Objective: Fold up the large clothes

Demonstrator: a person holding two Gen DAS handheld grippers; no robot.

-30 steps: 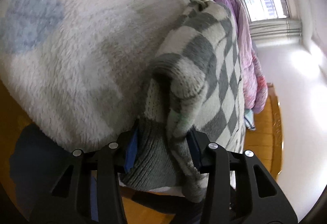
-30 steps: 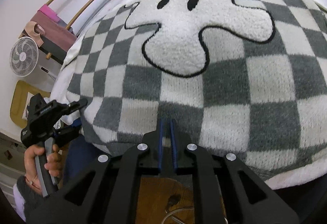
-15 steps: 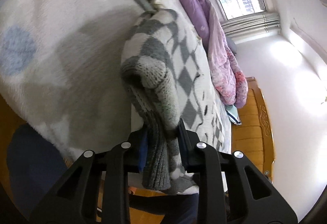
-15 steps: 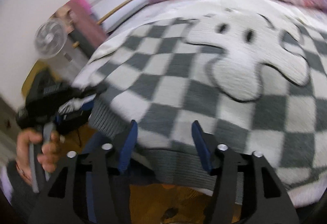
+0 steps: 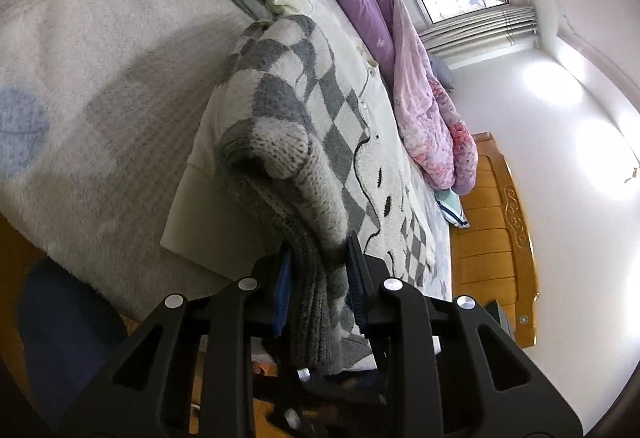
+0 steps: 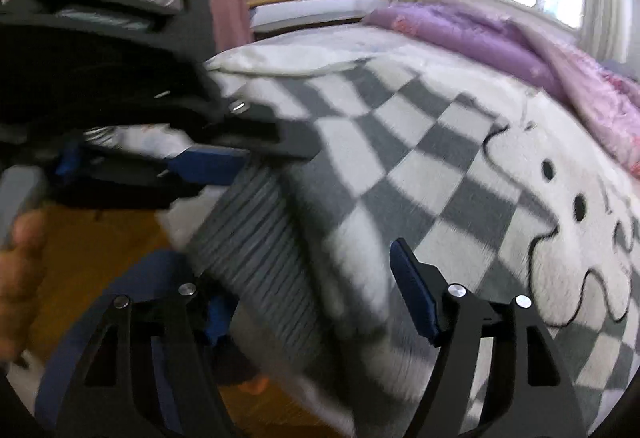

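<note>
The sweater (image 5: 304,126) lies on the bed (image 5: 100,86), with its grey hem hanging over the near edge. The left gripper (image 5: 318,278) has its jaws clamped on a bunched fold of the hem. The right gripper (image 6: 320,294) has just been opening; its jaws stand wide apart, with the hem between them but not pinched. A purple quilt (image 6: 500,34) lies behind.
</note>
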